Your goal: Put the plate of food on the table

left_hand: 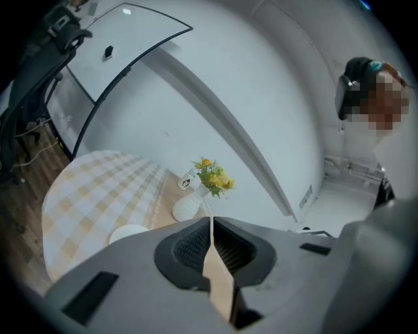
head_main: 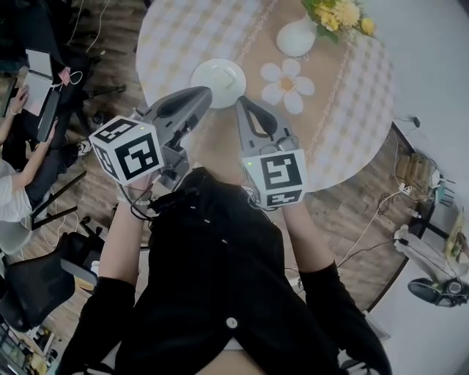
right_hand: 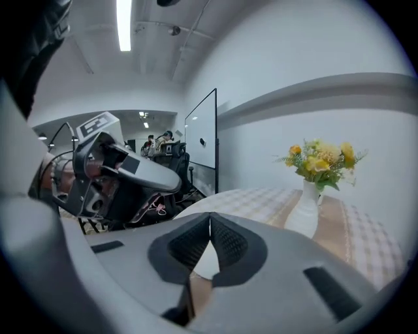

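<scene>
We look down on the round checked desk (head_main: 183, 36). Over its near side our left gripper (head_main: 207, 93) and right gripper (head_main: 240, 102) each have their jaws pressed together on nothing. The flower vase (head_main: 297, 38) stands farther back, and the white plate (head_main: 220, 73) rests on the desk by the jaw tips.

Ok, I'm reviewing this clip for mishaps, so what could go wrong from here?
1. The plate lies just past the tips of the shut left gripper and right gripper. A forward push could shove it across the table.
2. The vase holding flowers looks top-heavy, so a reach across the table might tip it.
</scene>
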{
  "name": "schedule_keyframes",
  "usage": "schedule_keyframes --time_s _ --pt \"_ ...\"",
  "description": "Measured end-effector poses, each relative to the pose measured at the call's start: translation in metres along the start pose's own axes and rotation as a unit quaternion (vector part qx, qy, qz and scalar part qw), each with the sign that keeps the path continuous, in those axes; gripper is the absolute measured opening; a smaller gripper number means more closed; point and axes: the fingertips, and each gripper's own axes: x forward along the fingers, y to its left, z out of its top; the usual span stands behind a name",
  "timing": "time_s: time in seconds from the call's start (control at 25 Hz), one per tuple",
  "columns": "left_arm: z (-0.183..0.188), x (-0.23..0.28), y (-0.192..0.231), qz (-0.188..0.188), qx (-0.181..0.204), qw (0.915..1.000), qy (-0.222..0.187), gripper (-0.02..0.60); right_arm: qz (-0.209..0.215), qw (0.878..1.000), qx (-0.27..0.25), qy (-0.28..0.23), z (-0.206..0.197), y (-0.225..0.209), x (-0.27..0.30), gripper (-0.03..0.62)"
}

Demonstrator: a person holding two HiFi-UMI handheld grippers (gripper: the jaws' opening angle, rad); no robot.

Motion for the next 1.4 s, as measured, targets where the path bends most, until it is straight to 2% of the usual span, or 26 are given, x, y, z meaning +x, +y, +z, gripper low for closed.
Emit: schedule_keyframes --time_s 0.16,0.32,0.44,0.72,0.92,1.08,1.4 --pt "0.016 -0.007 -0.021 0.005 0.060 0.9981 -0.017 0.009 -0.018 0.999 0.012 -0.031 0.022 -0.012 -0.022 0.002" --pt "0.030 -0.013 -0.043 0.001 0.119 0.9924 -0.030 0.009 -0.026 0.998 0.027 -0.057 0.042 -0.018 -0.042 0.002" --pt "0.041 -0.017 -0.058 -0.004 0.149 0.9879 -0.041 0.008 -0.033 0.996 0.036 -0.080 0.061 -0.022 -0.054 0.002" --pt "0.066 -0.027 -0.080 -0.019 0.174 0.9819 -0.072 0.006 -0.049 0.991 0.038 -0.118 0.094 -0.024 -0.071 0.002" --pt "0.070 -0.031 -0.087 -0.040 0.172 0.9815 -0.074 0.005 -0.056 0.987 0.048 -0.141 0.108 -0.022 -0.079 0.002" --pt "0.067 -0.032 -0.093 -0.049 0.188 0.9788 -0.066 0.005 -0.067 0.986 0.046 -0.148 0.115 -0.022 -0.085 0.002" --pt "0.069 -0.038 -0.096 -0.051 0.200 0.9761 -0.069 0.005 -0.069 0.985 0.044 -0.153 0.122 -0.019 -0.091 0.002"
